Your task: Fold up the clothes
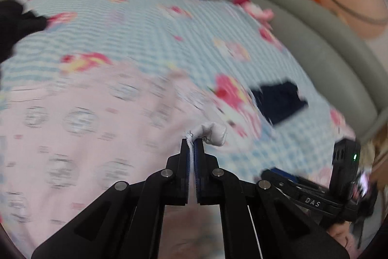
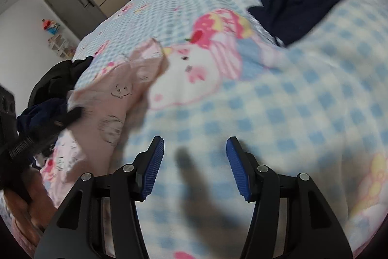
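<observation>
A pale pink garment point(image 1: 80, 123) with round grey cartoon prints lies spread over the blue checked bedspread point(image 1: 150, 23). My left gripper point(image 1: 192, 141) is shut on a bunched white edge of that garment point(image 1: 213, 134). In the right wrist view the same pink garment point(image 2: 114, 98) hangs at the left, lifted by the left gripper point(image 2: 70, 114). My right gripper point(image 2: 195, 149) is open just above bare bedspread point(image 2: 278, 113), nothing between its blue pads point(image 2: 155, 162). It also shows in the left wrist view, right gripper point(image 1: 291, 182).
A folded dark navy garment point(image 1: 278, 101) point(image 2: 300, 4) lies on the bed further off. Dark clothes point(image 2: 55, 79) are heaped at the bed's left edge. A grey padded headboard point(image 1: 315, 40) borders the bed. A grey door point(image 2: 70, 4) and shelves stand beyond.
</observation>
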Available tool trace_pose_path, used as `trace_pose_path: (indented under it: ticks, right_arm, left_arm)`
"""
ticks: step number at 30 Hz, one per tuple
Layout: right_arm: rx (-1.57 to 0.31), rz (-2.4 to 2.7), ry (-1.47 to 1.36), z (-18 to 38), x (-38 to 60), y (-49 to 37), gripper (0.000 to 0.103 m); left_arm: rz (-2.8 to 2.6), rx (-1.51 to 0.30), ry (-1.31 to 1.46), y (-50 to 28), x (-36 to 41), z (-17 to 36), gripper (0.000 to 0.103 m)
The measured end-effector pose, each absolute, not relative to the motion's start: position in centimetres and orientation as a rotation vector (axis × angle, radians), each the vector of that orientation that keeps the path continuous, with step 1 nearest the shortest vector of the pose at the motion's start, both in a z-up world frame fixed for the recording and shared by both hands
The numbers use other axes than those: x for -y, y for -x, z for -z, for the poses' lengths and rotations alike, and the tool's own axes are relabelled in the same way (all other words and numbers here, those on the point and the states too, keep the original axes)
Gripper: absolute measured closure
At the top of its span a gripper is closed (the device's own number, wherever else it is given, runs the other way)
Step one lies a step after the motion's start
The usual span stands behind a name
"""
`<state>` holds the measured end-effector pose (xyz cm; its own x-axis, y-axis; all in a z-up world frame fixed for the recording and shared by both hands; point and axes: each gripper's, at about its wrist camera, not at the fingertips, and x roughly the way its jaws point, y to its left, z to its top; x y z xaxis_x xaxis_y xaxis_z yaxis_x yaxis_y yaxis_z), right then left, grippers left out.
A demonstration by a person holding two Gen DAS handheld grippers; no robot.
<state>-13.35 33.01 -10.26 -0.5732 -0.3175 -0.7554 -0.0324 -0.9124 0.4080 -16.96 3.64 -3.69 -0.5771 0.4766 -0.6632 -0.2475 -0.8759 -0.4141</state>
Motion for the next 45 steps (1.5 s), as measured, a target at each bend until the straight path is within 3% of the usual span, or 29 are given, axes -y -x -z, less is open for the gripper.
trace_pose_path:
  ticks: [3,10,17,25,28,29,32,38,42,45]
  right_arm:
    - [0.505,2.522,-1.314,8.5,-30.5,15.2,0.047]
    - [0.349,2.415,-1.311,7.7,-23.4,22.9,0.047]
    - [0.17,2.416,-1.284,7.4,-18.0,30.7,0.047]
    - [-0.085,2.27,-1.347,11.3,-10.8,37.7,0.044]
    - [-0.087,2.248,-1.37,12.8,-10.8,38.2,0.086]
    - [-0.059,2.257,-1.348,12.5,-11.2,37.8,0.095]
    - [0.027,2.32,-1.267,11.0,-13.0,36.5,0.1]
    - [0.05,2.431,-1.31,11.1,-15.2,37.6,0.101]
    - [0.136,2.377,-1.255,10.5,-15.6,37.2,0.096]
    - [0.029,2.325,-1.228,9.9,-13.2,37.1,0.071]
  left_arm:
    - [-2.531,0.542,1.167,18.7,4.5,3.4,0.099]
    - [-2.669,0.593,1.268,21.4,14.9,6.4,0.1]
    - [-2.547,0.655,1.339,23.7,17.0,11.9,0.099]
    - [-2.52,0.666,1.279,24.4,16.5,12.2,0.099]
    - [-2.558,0.581,1.272,24.7,15.7,10.9,0.099]
    - [-2.568,0.562,1.265,24.9,15.6,10.3,0.1]
    - [-2.562,0.55,1.265,25.6,15.9,10.0,0.1]
    - [-2.53,0.559,1.307,26.7,16.7,11.4,0.098]
    - [-2.508,0.565,1.336,27.5,17.3,12.4,0.095]
    - [-2.514,0.576,1.313,27.5,17.4,12.0,0.094]
